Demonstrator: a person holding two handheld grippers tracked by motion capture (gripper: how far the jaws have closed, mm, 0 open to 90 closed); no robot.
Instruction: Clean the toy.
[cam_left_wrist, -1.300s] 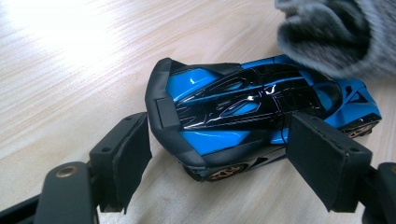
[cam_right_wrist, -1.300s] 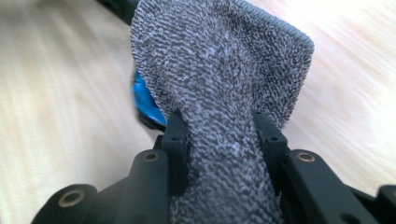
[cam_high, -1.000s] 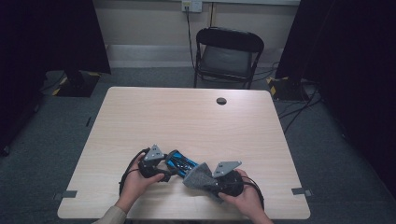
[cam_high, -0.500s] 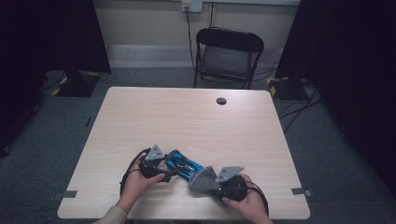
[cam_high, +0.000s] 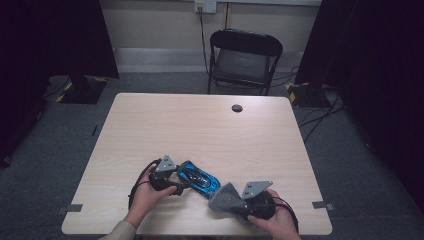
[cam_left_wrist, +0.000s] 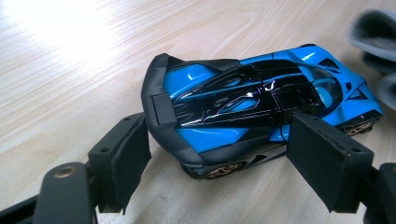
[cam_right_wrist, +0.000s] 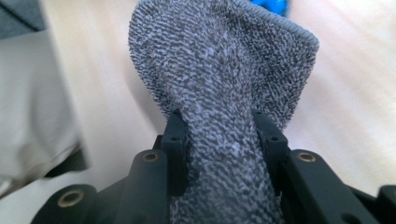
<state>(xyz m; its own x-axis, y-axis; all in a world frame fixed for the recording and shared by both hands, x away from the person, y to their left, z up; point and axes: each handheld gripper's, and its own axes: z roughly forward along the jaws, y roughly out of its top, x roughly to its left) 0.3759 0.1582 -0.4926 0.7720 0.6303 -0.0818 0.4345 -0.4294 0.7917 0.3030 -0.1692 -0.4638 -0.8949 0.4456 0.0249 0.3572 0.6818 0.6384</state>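
From the high view, a blue toy car (cam_high: 199, 178) was seen lying on the table (cam_high: 210, 130) near its front edge, between the two grippers. The left gripper (cam_high: 176, 183) was placed at the car's rear, and the right gripper (cam_high: 227, 200) just beside its nose. In the left gripper view, the jaws were shown spread either side of the car's tail; whether the pads pressed on it could not be told. In the right gripper view, a grey cloth (cam_right_wrist: 224, 88) was shown pinched between the jaws, its bunched end raised before the car.
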